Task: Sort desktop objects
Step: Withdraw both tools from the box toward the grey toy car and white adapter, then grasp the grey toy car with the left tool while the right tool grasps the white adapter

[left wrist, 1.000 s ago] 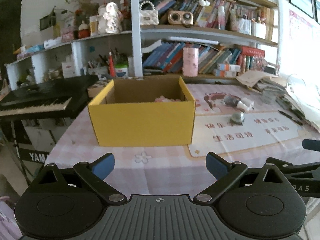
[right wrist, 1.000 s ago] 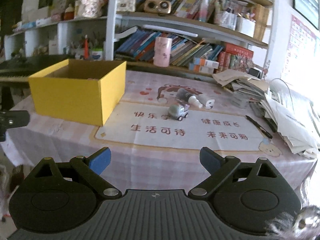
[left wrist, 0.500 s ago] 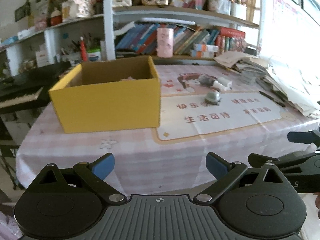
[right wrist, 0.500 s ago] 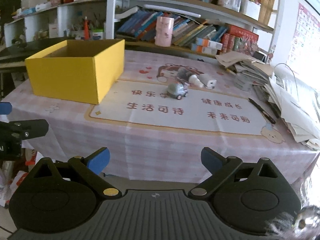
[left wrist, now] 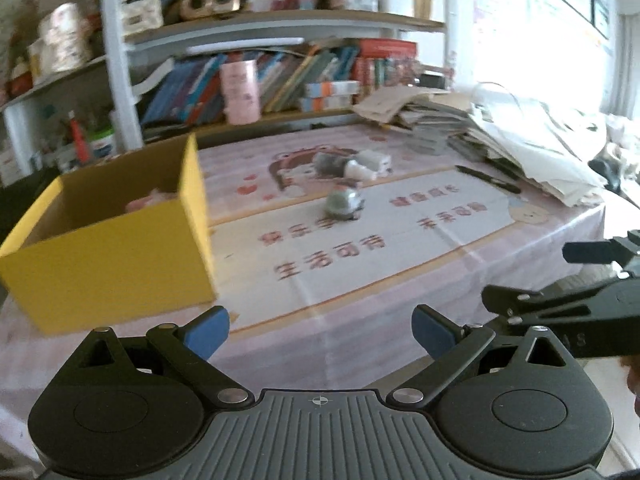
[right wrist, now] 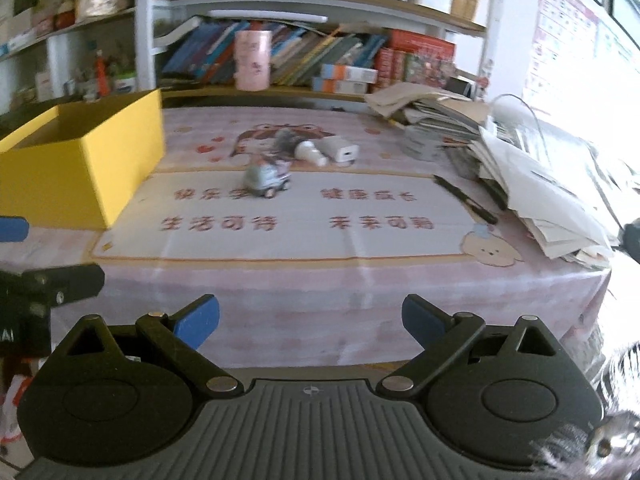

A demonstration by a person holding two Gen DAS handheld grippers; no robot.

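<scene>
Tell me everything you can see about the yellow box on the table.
The yellow box is an open-topped, rectangular carton that looks like cardboard: bright yellow outside, plain brown inside. It sits upright and flat on the pink checked tablecloth, on the left side of the table, beside the printed mat; whether it overlaps the mat's edge is unclear. The left wrist view shows something pale pink lying inside, too blurred to identify. No gripper touches the box.

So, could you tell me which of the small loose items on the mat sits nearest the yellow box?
The grey toy car; the white charger and the bottle lie farther from the yellow box.
</scene>
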